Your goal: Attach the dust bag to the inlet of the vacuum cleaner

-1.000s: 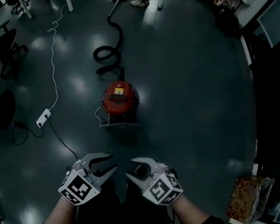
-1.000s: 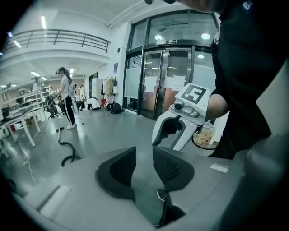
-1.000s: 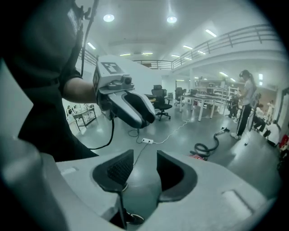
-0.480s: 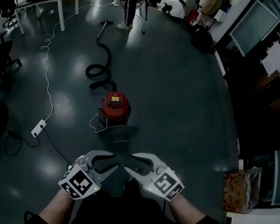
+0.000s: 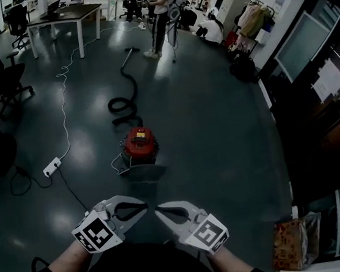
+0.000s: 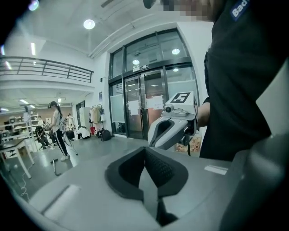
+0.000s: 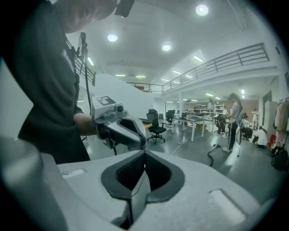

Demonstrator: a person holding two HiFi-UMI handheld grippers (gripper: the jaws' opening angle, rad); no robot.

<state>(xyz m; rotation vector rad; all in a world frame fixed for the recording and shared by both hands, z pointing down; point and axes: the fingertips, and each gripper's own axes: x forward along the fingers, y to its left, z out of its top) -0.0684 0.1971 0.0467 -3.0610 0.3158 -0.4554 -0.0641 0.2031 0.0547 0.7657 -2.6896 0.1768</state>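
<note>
Jaws first: on our left gripper (image 6: 145, 150) they are closing, the tips almost touching, and nothing is between them. On our right gripper (image 7: 145, 154) the jaws are pressed together and hold nothing. We hold both grippers up in front of our chest, side by side, with their tips pointing at each other and close together.

Past the grippers is the floor (image 5: 219, 132). It is dark and shiny, and the ceiling lights make bright spots on it. The red vacuum cleaner (image 5: 140, 143) stands on it, well apart from both grippers. A flat grey thing (image 5: 143, 171) lies right against its near side, and we cannot tell what it is. A black hose (image 5: 123, 101) curls away from the far side of the vacuum cleaner. A white cable (image 5: 62, 96) runs along the floor to a power strip (image 5: 52, 167) on the left.

Farther off we see a table (image 5: 66, 16), a black chair (image 5: 9, 78) and a person (image 5: 161, 10) standing. Tall glass doors (image 6: 144, 103) are on one side of the big room.
</note>
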